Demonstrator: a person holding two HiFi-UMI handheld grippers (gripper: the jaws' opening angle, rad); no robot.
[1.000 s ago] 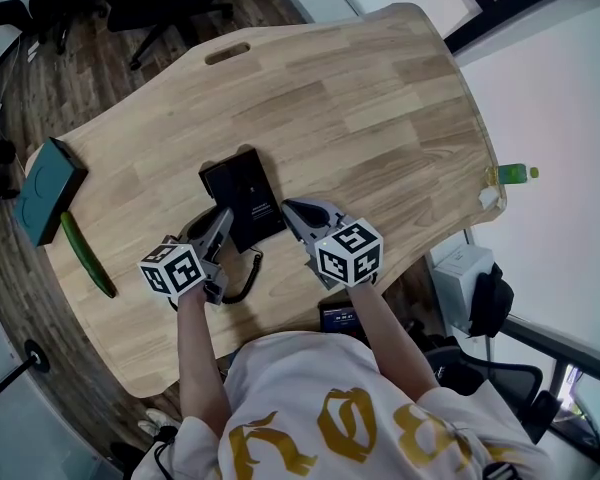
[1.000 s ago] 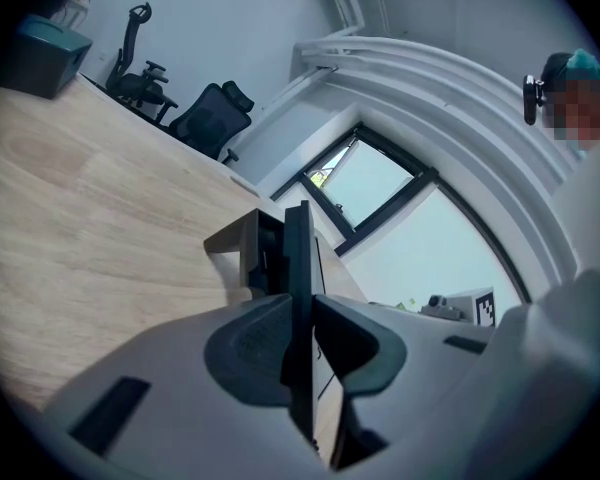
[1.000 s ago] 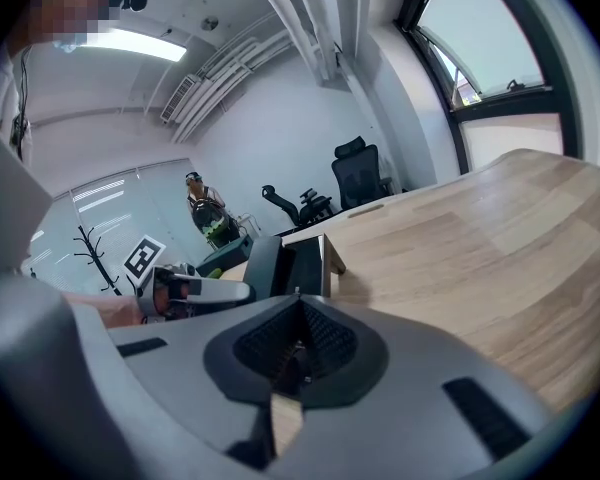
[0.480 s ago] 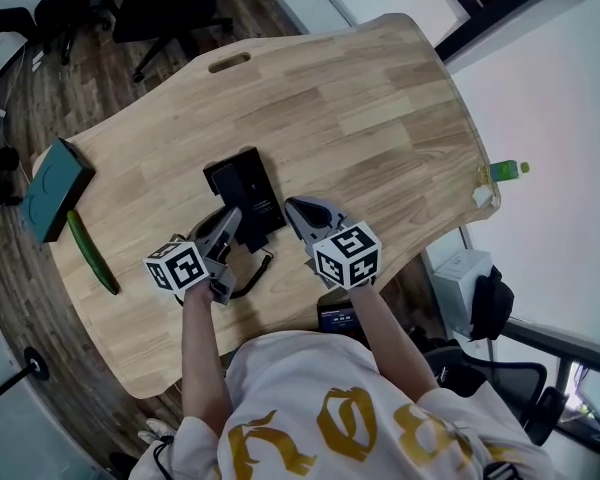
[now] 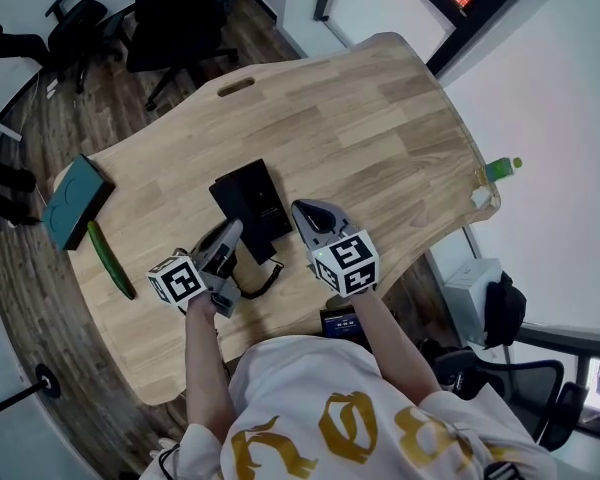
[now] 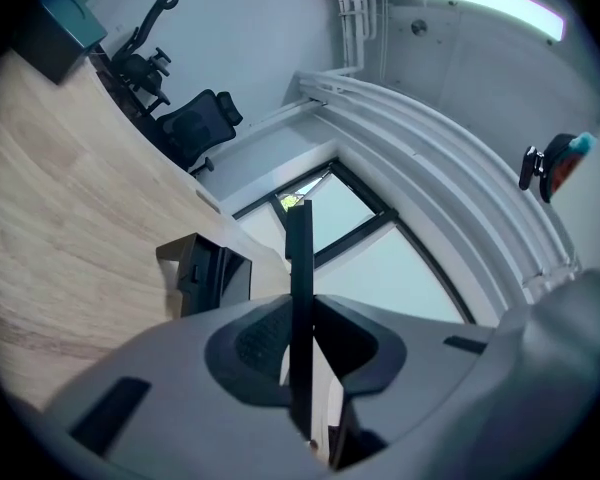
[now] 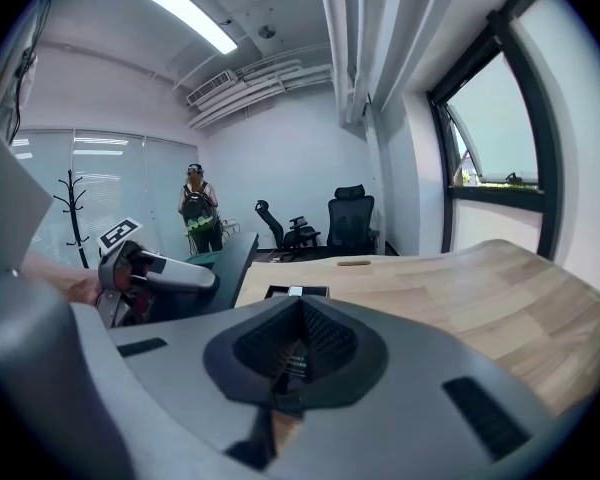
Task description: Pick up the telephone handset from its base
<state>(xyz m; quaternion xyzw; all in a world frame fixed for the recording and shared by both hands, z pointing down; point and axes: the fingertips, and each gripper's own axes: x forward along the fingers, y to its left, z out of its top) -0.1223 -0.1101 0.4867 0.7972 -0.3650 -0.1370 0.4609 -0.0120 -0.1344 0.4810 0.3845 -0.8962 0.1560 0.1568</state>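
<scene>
- The left tongs [image 6: 300,353] pinch the telephone handset [image 6: 298,258], which shows edge-on as a thin dark bar standing between the pads, off its base [image 5: 248,196].
- The right tongs [image 7: 298,358] are pressed together with nothing in them, just right of the base.
- The grip sits on a narrow edge (little pad contact, I judge), so the handset could pivot or slip out.
- The cord [image 5: 265,280] loops near the base. If it goes taut, it may drag the base across the bench [image 5: 380,118].
</scene>
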